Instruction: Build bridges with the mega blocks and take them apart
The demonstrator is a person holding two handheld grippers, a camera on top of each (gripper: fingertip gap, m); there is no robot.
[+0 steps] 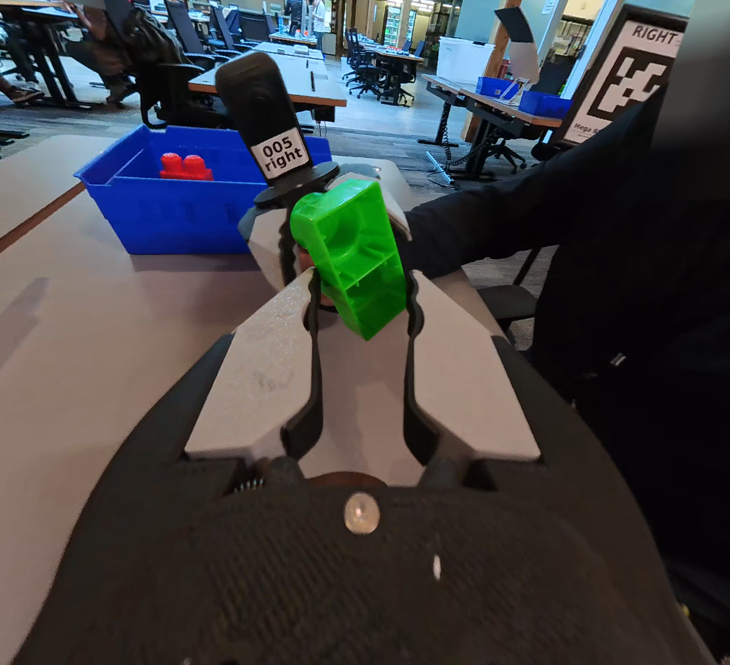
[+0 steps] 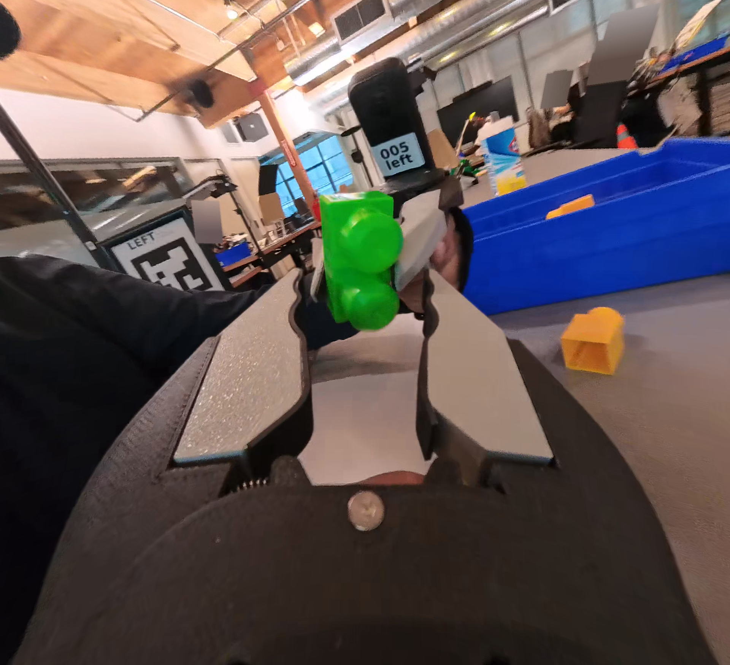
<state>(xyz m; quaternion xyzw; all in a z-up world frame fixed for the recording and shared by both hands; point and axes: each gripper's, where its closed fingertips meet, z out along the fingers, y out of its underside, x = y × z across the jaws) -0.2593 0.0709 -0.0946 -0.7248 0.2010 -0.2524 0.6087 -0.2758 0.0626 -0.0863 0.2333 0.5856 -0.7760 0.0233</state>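
Left wrist view shows the grey table spreading wide, with the blue bin parked at its far side. Above the table the two tools meet nose to nose. The left gripper has its fingers partly open, just wide enough to sit against the short sides of the green block, so it looks to be the one clamping it. The right gripper is spread about as wide, with daylight showing either side of the block in its own view; whether it grips or only brackets cannot be told.

The block hangs in mid-air, tilted, between both sets of tips and clear of the table. It is a two-stud brick in bright glossy green. Its hollow ribbed underside faces the left camera and its round studs face the right one.

It is probably light, stiff and slick, so the flat side walls are the place to pinch it, not the round studs.

A yellow block lies tipped over on the table near the bin, and a red block sits inside the bin.
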